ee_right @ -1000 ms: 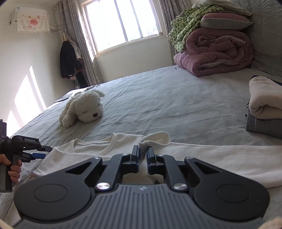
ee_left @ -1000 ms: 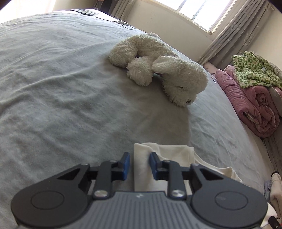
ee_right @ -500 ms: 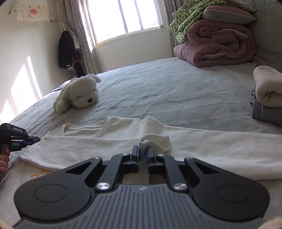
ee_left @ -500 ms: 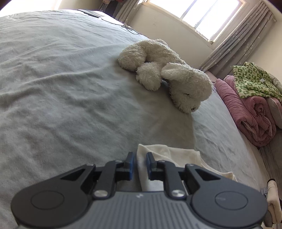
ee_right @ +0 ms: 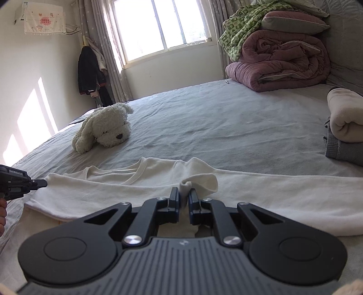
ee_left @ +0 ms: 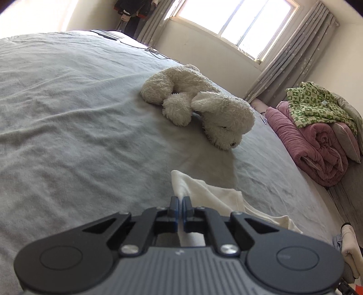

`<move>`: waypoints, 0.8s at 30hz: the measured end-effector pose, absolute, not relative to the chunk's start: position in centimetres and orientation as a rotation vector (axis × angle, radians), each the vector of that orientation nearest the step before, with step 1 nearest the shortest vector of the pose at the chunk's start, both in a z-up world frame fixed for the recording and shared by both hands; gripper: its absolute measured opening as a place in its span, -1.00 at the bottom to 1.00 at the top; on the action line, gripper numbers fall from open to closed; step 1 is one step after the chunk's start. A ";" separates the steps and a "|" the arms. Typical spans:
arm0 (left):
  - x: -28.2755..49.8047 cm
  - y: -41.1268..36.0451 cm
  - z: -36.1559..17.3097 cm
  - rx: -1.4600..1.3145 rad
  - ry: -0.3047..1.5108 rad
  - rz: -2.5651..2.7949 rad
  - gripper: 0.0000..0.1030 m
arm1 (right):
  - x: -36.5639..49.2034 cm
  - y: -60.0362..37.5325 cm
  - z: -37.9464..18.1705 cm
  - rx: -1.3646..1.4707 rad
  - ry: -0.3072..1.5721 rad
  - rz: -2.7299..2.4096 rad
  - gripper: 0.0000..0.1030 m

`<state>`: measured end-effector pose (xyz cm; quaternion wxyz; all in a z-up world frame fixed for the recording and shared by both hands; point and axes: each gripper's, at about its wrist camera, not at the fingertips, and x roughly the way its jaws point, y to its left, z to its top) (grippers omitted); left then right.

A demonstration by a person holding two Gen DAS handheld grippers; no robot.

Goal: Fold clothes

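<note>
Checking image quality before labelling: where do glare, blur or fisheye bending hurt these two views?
Left wrist view: window blown out, top-left corner washed white, bed bulges, edges soft. Right wrist view: window overexposed, sun patches on wall, shirt sharp.

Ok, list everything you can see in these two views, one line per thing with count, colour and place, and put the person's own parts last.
long-sleeved top: one, cream, spread on the near part of the bed
bed sheet: one, grey, covering the bed
plush dog: one, cream-white, lying on the sheet beyond the top
folded clothes: two, cream on grey, stacked at the bed's right edge
rolled quilt: one, mauve, at the far right of the bed
patterned blanket: one, green and white, draped on the quilt
pillow: one, mauve-grey, on top of the quilt
dark jacket: one, black, hanging by the curtain
window: one, bright, in the far wall
left gripper: black, shut on the top's edge
right gripper: black, shut on a bunch of the top
hand: one, at the left edge
</note>
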<state>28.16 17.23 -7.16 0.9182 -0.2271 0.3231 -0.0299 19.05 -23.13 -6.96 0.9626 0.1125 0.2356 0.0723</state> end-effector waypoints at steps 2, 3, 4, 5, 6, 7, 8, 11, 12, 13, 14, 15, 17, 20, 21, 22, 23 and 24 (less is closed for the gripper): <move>28.5 17.2 -8.2 -0.431 0.694 -0.048 -0.90 | 19.4 -23.0 -7.6 0.233 0.507 0.162 -0.79; 28.3 17.4 -8.4 -0.429 0.690 -0.056 -0.85 | 19.7 -23.0 -8.2 0.240 0.540 0.176 -0.79; 28.2 17.5 -8.5 -0.427 0.687 -0.064 -0.85 | 20.0 -23.2 -8.8 0.252 0.559 0.183 -0.81; 28.0 17.7 -8.6 -0.427 0.686 -0.069 -0.82 | 20.2 -23.4 -9.2 0.268 0.575 0.190 -0.81; 27.8 17.8 -8.3 -0.435 0.698 -0.065 -0.80 | 20.3 -23.9 -9.3 0.301 0.576 0.198 -0.83; 27.6 18.0 -7.9 -0.437 0.708 -0.057 -0.73 | 20.4 -24.1 -9.2 0.321 0.580 0.201 -0.83; 27.4 18.1 -7.4 -0.432 0.718 -0.047 -0.55 | 20.4 -24.2 -9.1 0.327 0.581 0.202 -0.83; 26.4 18.4 -6.2 -0.436 0.758 -0.046 -0.14 | 20.1 -23.6 -9.0 0.306 0.579 0.191 -0.83; 26.0 18.5 -5.9 -0.445 0.769 -0.056 -0.13 | 20.1 -23.4 -8.9 0.300 0.578 0.187 -0.82; 25.5 18.4 -5.9 -0.449 0.779 -0.072 -0.10 | 20.0 -23.4 -8.8 0.298 0.578 0.185 -0.81; 25.0 18.3 -5.8 -0.453 0.788 -0.087 -0.08 | 20.0 -23.3 -8.8 0.298 0.577 0.183 -0.80; 24.6 18.2 -5.7 -0.453 0.797 -0.099 -0.08 | 20.0 -23.4 -8.8 0.300 0.577 0.181 -0.80; 23.7 17.6 -6.3 -0.418 0.795 -0.088 -0.10 | 20.1 -23.4 -8.9 0.298 0.577 0.179 -0.80; 22.4 16.4 -7.3 -0.345 0.752 -0.049 -0.49 | 20.1 -23.4 -9.0 0.299 0.577 0.177 -0.81; 22.2 16.1 -7.4 -0.335 0.735 -0.041 -0.67 | 20.1 -23.4 -9.0 0.301 0.576 0.176 -0.81; 21.9 15.9 -7.3 -0.344 0.717 -0.031 -0.73 | 20.1 -23.3 -8.9 0.300 0.572 0.172 -0.81; 21.7 15.8 -7.0 -0.348 0.693 -0.018 -0.78 | 19.9 -23.3 -8.7 0.306 0.562 0.167 -0.81; 21.4 15.8 -6.6 -0.347 0.663 -0.011 -0.78 | 19.8 -23.2 -8.5 0.312 0.551 0.161 -0.82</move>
